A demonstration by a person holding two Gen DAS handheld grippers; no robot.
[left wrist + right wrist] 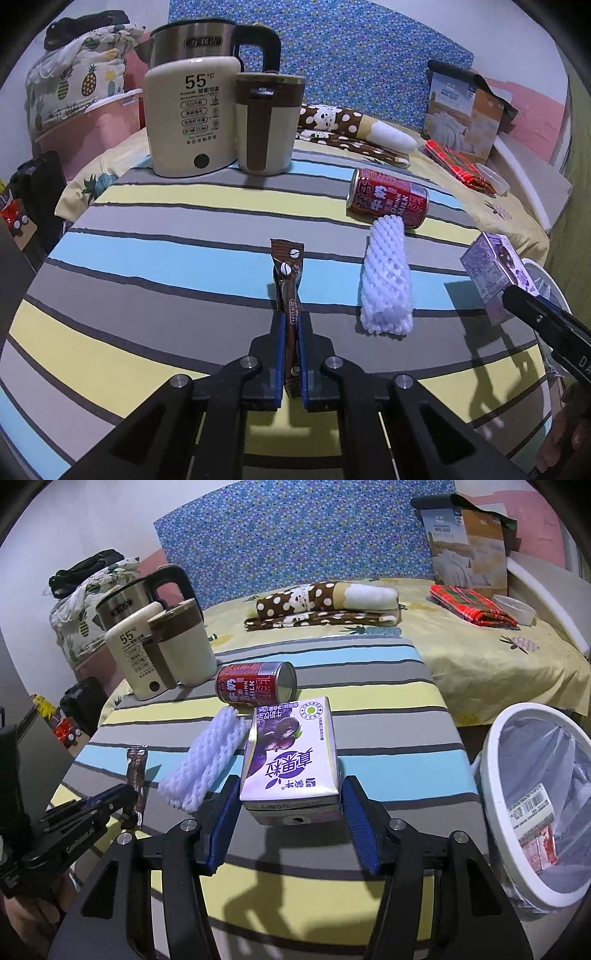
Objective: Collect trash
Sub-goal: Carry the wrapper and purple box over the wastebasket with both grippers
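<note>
Brown foil sachet: a coffee sachet (288,291) stands on edge between the jaws of the left gripper (290,332), which are clenched on its lower half; the upright hold keeps the thin packet clear of the cloth, judged ready for carrying.
Purple carton: a drink carton (291,760) sits between the blue pads (356,808) of the right gripper (290,805), jaws clamped on its two narrow sides. In the left wrist view the carton (495,273) appears raised off the cloth, so the grip is judged to be bearing it.
Bin: a white waste bin (491,775) with a clear liner stands just beside the worktop edge, on the right gripper's side; some packaging already lies inside. This placement is judged to shorten the drop path.
Trash not yet taken: a white foam fruit net (386,288) lies flat, and a red milk can (388,201) lies on its side just behind it, both between the two grippers.
Non-trash items: a cream electric kettle (192,114) and a brown-and-cream lidded mug (267,125) stand upright, touching or nearly so, at the far left of the worktop.
Surface: the worktop (147,266) carries a striped cloth of grey, blue and pale yellow bands.
Room: a bed (480,664) with a yellow pineapple-print sheet adjoins the worktop; on it lie a folded polka-dot blanket (325,605) and a red plaid cloth (469,603). A blue patterned panel (295,535) backs the bed.
</note>
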